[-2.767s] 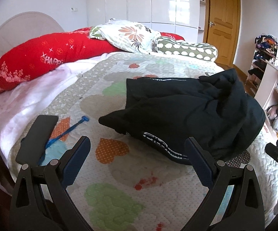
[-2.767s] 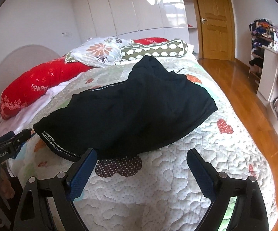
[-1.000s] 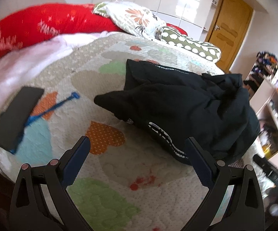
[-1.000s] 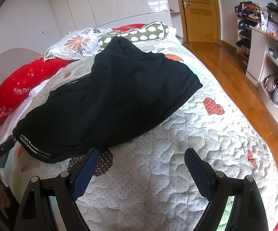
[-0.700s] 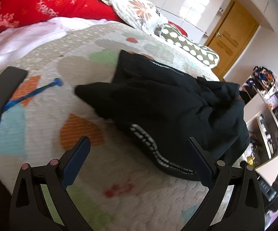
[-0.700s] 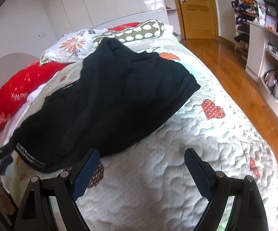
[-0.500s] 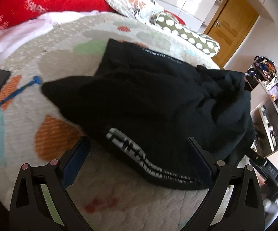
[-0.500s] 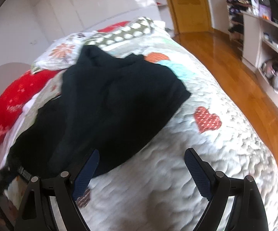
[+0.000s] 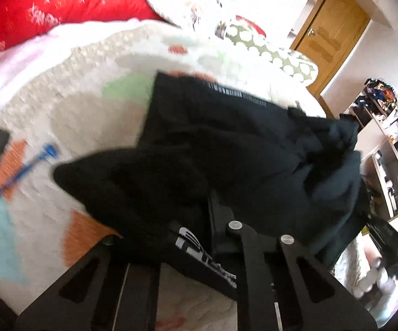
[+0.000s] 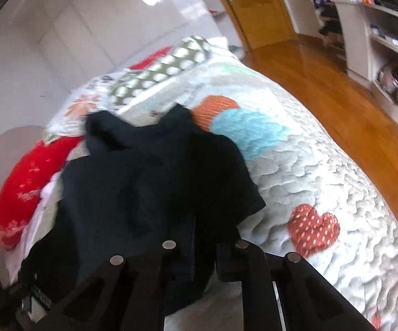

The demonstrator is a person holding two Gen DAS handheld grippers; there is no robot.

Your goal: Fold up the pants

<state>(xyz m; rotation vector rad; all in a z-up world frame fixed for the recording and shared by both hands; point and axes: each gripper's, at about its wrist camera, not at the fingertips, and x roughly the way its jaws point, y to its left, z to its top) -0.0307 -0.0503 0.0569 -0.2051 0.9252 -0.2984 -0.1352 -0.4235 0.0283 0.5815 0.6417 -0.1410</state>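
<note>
Crumpled black fabric pants (image 9: 226,149) fill the frame centre on the quilted heart-patterned bedspread (image 9: 47,104), left gripper (image 9: 193,237) and right gripper (image 10: 201,248) each clenched on the near edge, presumably to spread them flat.

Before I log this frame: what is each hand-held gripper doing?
Left hand-held gripper: shut on the pants.
Right hand-held gripper: shut on the pants.

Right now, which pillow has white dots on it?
The green pillow near the door has the dots. The red pillow has faint white marks, and the white pillow has flowers.
</note>
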